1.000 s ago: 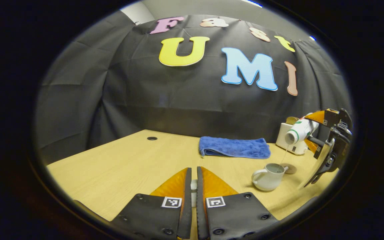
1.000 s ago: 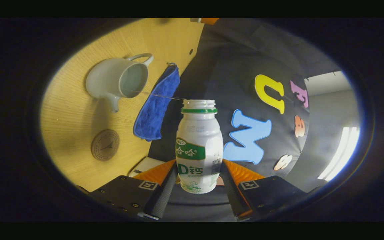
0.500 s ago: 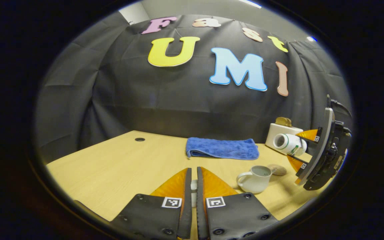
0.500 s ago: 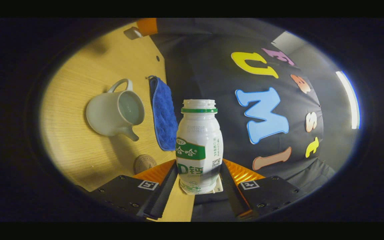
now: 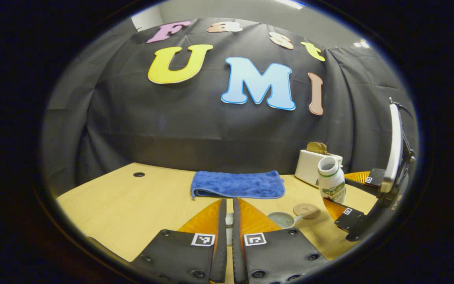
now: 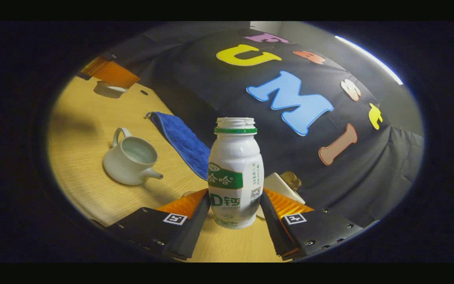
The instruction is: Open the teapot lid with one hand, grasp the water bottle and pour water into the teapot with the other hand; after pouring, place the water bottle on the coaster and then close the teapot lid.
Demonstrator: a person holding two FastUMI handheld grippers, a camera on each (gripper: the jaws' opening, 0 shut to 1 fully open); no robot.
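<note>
My right gripper (image 6: 235,194) is shut on the white water bottle (image 6: 235,173), uncapped and nearly upright above the table. The white teapot (image 6: 130,158) stands open to its left with water inside. In the left gripper view the bottle (image 5: 331,185) hangs just above and beyond the round brown coaster (image 5: 307,210), with the right gripper (image 5: 341,190) around it. My left gripper (image 5: 229,202) is shut on the small white lid (image 5: 229,219). The teapot (image 5: 283,219) peeks out behind its right finger. In the right gripper view the left gripper (image 6: 108,73) holds the lid (image 6: 108,89) above the table's far side.
A folded blue towel (image 5: 238,184) lies along the back of the wooden table (image 5: 132,201). A white box-shaped appliance (image 5: 313,167) stands at the back right, just behind the bottle. A cable hole (image 5: 138,174) is at the far left.
The bottle swung from tipped over the teapot back to nearly upright and the water stream stopped. It came down toward the coaster. My left gripper shifted right with the lid.
</note>
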